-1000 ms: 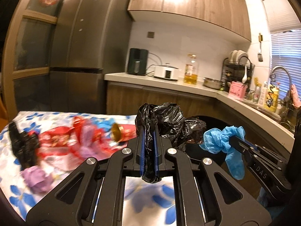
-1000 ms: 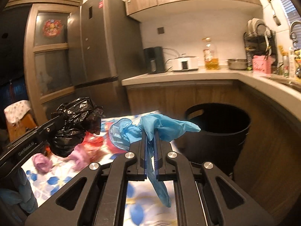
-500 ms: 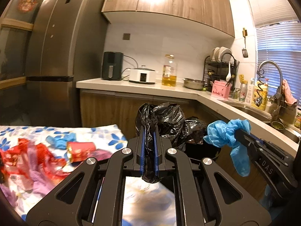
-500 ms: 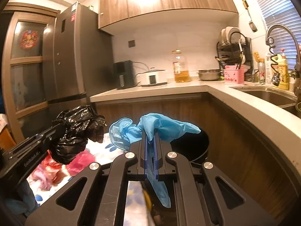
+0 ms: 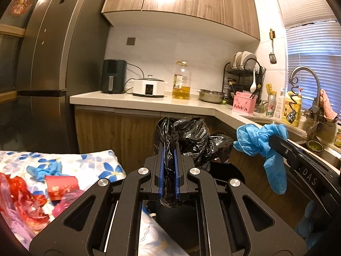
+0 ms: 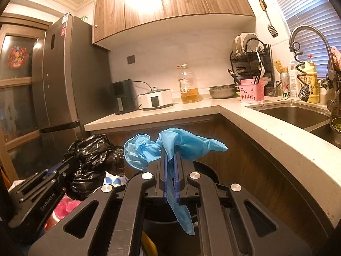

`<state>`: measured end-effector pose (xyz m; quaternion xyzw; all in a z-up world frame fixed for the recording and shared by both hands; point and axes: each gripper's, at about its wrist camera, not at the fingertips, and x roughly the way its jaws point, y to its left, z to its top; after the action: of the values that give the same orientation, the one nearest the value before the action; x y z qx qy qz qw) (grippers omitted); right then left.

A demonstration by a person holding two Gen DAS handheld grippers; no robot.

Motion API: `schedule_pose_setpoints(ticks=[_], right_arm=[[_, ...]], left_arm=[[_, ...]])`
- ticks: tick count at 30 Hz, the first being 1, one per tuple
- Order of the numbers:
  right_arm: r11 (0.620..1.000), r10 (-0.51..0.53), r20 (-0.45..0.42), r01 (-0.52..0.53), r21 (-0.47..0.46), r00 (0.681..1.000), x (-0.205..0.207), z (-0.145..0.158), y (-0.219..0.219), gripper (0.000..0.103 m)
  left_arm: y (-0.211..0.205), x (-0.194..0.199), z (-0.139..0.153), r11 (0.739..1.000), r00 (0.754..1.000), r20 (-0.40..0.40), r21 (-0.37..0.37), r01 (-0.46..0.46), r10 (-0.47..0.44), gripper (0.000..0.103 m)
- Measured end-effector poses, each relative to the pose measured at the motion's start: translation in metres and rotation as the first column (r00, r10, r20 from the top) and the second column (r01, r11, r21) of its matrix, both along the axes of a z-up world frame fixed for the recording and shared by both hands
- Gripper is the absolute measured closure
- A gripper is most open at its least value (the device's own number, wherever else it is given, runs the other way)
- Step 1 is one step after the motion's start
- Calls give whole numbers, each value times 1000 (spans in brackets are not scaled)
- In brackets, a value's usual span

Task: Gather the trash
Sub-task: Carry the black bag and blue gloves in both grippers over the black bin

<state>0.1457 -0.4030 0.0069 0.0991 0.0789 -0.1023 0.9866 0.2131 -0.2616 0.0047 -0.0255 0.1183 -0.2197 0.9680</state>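
Progress: you've swung off the worktop (image 5: pixel 64 160) and now hover over the bin (image 6: pixel 204 168), left tongs (image 5: pixel 168 164) clenched on black bag (image 5: pixel 187 136), right tongs (image 6: pixel 169 166) pinching blue glove (image 6: pixel 181 143). Drop next, I'd guess.

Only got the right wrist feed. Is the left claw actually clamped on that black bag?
Observer: Yes. The left claw is shut on the black bag, which is pinched between both pads.
Operator: Over the bin?
Observer: The bin opens just below and ahead of that claw, and the bag's tail hangs above it.
Operator: Any trash on the table?
Observer: A red packet, a blue scrap and red wrappers lie on the flowered cloth.
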Motion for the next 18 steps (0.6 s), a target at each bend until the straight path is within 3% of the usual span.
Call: schedule_pose_setpoints(ticks=[18], right_arm=[[1000, -8, -4, 8, 30, 1000, 32, -5, -16, 97]], left_arm=[[-38, 41, -14, 1000, 999, -28, 8, 17, -17, 95]])
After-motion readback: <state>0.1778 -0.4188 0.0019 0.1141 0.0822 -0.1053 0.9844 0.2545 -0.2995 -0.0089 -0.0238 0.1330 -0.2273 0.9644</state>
